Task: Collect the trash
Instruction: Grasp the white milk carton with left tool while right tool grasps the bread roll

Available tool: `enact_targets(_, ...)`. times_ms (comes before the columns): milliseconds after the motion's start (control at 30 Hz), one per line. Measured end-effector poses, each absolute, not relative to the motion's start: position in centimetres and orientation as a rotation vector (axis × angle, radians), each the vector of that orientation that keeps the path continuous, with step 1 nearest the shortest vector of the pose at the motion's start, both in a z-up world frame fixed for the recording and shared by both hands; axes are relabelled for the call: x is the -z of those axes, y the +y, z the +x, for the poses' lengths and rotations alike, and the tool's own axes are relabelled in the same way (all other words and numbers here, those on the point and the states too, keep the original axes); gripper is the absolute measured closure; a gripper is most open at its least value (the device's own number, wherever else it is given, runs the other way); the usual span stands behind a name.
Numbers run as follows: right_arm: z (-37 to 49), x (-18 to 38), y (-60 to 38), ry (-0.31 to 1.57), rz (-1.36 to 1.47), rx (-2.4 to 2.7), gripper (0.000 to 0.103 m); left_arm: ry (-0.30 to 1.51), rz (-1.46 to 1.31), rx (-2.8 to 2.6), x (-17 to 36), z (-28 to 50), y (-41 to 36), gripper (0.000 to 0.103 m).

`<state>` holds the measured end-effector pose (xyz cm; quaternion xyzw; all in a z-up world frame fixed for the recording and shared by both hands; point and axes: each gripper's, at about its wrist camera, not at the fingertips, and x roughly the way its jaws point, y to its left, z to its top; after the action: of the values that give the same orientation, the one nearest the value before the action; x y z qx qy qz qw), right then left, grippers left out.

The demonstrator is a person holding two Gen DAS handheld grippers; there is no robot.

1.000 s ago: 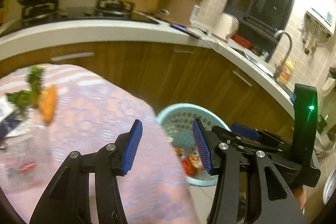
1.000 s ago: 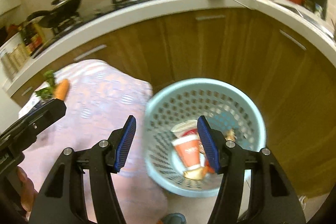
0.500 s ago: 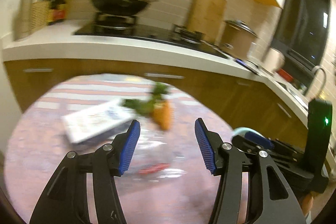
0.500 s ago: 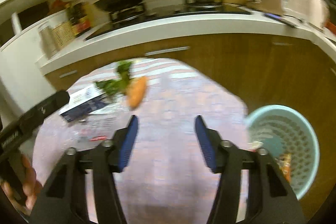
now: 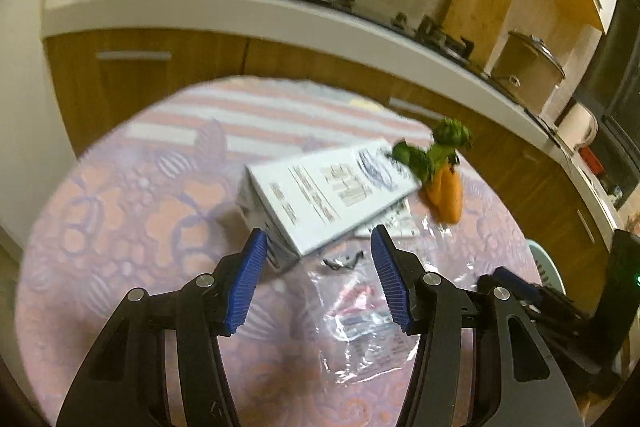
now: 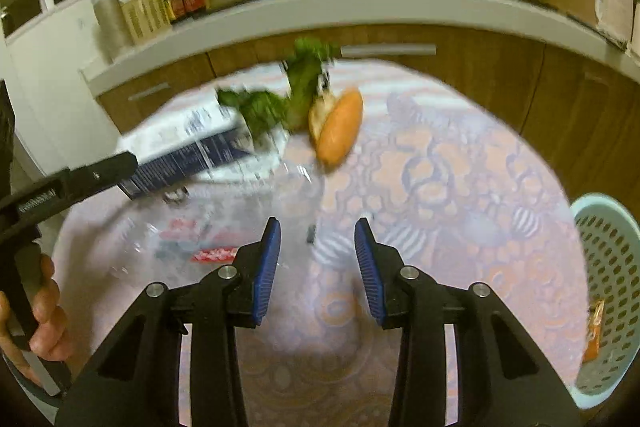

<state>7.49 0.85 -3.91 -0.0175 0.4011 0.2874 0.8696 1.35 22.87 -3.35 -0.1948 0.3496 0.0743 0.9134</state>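
Lying just ahead of the released, empty left gripper (image 5: 316,281), the clear wrapper (image 5: 360,319) is nearer it than the empty, half-closed right gripper (image 6: 316,269).

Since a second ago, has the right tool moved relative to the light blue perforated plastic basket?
Yes. The right tool swung left, off the light blue perforated plastic basket and over the table; its empty jaws have just been closing.
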Motion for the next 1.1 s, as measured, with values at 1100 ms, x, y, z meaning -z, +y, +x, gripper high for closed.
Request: enact_targets(1100,7.1,3.2,0.0,0.803,0.002,-0.596,0.068,0.866,-0.063,-0.133,4.7,5.2,16.3,0.025)
